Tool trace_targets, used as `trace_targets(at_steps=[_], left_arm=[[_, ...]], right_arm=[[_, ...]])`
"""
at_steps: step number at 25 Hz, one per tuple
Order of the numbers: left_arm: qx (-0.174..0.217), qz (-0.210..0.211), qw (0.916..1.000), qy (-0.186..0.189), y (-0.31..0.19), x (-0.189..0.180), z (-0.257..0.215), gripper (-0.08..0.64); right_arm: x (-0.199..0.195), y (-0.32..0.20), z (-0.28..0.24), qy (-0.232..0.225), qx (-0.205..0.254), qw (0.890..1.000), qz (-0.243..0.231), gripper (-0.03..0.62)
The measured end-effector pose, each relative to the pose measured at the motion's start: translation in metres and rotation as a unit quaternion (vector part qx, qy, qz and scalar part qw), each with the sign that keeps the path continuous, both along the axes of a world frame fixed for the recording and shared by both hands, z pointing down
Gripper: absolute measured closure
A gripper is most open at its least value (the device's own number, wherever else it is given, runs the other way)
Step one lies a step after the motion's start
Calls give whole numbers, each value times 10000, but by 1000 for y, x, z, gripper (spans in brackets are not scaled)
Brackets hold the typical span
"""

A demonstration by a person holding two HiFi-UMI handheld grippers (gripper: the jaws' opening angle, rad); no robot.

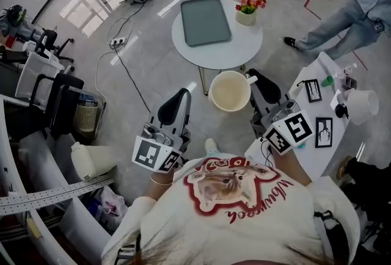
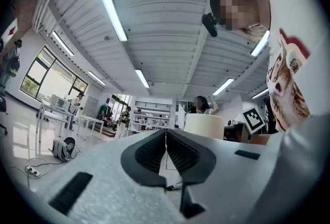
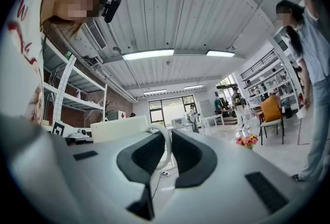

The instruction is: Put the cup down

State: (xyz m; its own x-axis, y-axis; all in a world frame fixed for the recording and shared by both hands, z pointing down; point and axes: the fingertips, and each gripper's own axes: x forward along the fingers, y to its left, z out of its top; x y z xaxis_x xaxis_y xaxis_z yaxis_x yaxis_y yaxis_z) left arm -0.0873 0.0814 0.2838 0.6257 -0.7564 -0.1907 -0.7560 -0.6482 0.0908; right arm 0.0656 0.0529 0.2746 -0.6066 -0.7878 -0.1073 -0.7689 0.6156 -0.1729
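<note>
- Closest in, my white printed shirt (image 1: 244, 209) fills the bottom of the head view, and both marker cubes sit just ahead of it, one on the left (image 1: 153, 154) and one on the right (image 1: 290, 130).
- My left hand-held gripper (image 1: 178, 99) points forward over the floor (image 1: 153, 68). In the left gripper view (image 2: 166, 135) its jaws are pressed together with nothing between them.
- My right hand-held gripper (image 1: 253, 80) is doing the carrying. In the right gripper view (image 3: 166, 140) the jaws are clamped on the thin white handle (image 3: 164, 153) of the cup (image 3: 118, 129).
- There's the cup (image 1: 229, 91) from above: cream, mouth up, empty inside as far as I can see. It hangs in the air between my two grippers, over the floor and resting on nothing.
- From the left gripper view the cup (image 2: 203, 126) shows off to the right of the shut jaws, well clear of them.
- Just beyond the cup comes the near edge of the round desk (image 1: 244, 44), white-topped.
- On it lies a grey tray (image 1: 204, 21), flat and bare, with a flower pot (image 1: 247, 8) beside it on the right.
- To my right, a second desk (image 1: 321, 65) carries cards and small white items.
- Farthest off, a person (image 1: 342, 19) in jeans stands at the top right.
</note>
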Motion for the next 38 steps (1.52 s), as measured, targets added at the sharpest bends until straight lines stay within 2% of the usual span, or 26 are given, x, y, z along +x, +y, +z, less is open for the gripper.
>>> trace_targets(at_steps=[7,19,25,33,38], left_arm=[[-72,152,9999,35,-30,-19,6,545],[-205,182,9996,54,-86,-25,18,545],[-193,95,9998,43,-148,-26,19,545],[93,41,9999,11,-242,1,-4,545],[100,-130,9999,55,-293,6,-6,545]], right_arm=[[-19,-24,5,208,4,9996,168,537],[-24,-82,15,86,-159,9996,194,537],[-25,-142,16,70,-156,9998,115,537],[-5,-234,-4,92,4,10000,-23,537],[0,-286,-8,92,27,9998,-164,537]])
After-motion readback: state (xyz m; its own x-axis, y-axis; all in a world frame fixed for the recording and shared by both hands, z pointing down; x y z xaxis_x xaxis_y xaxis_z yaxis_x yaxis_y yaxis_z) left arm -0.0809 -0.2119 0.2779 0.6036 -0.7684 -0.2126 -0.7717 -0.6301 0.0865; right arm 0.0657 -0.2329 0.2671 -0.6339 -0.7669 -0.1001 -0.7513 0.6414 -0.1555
